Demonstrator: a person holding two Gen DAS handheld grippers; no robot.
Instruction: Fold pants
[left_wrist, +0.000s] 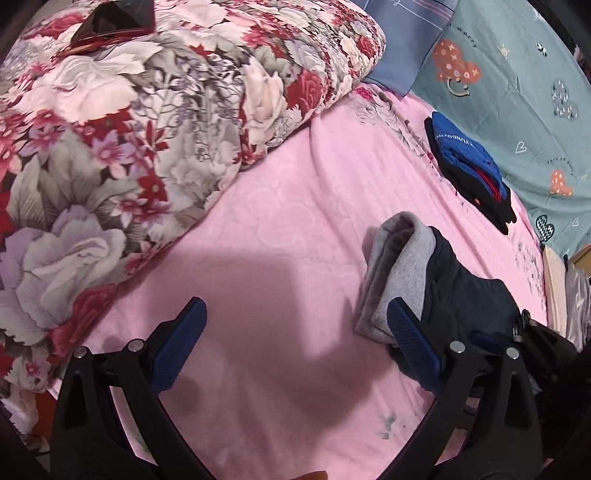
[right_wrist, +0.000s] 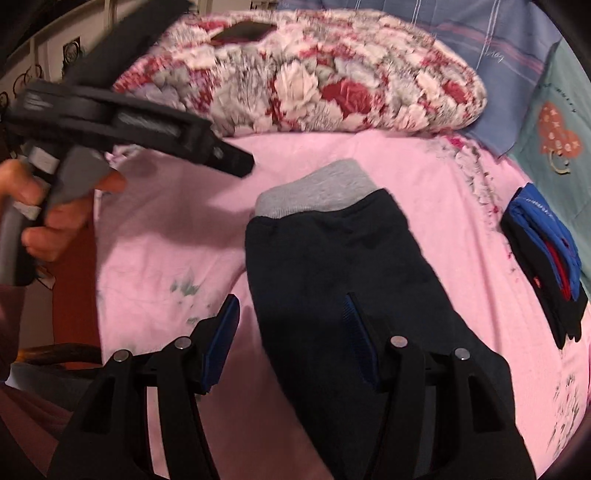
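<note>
left tool (left_wrist: 295, 350) released, above pink bed (left_wrist: 280, 229) | right tool (right_wrist: 291, 339) released, over folded pants (right_wrist: 332, 258) | nothing gripped

Dark navy fleece-type pants with a light grey ribbed waistband (right_wrist: 332, 266) lie folded flat on the pink sheet, centre to lower centre of the right wrist frame, waistband toward the top. In the left wrist frame the same pants (left_wrist: 454, 284) sit at right of centre, grey band layers stacked at their left edge.
</note>
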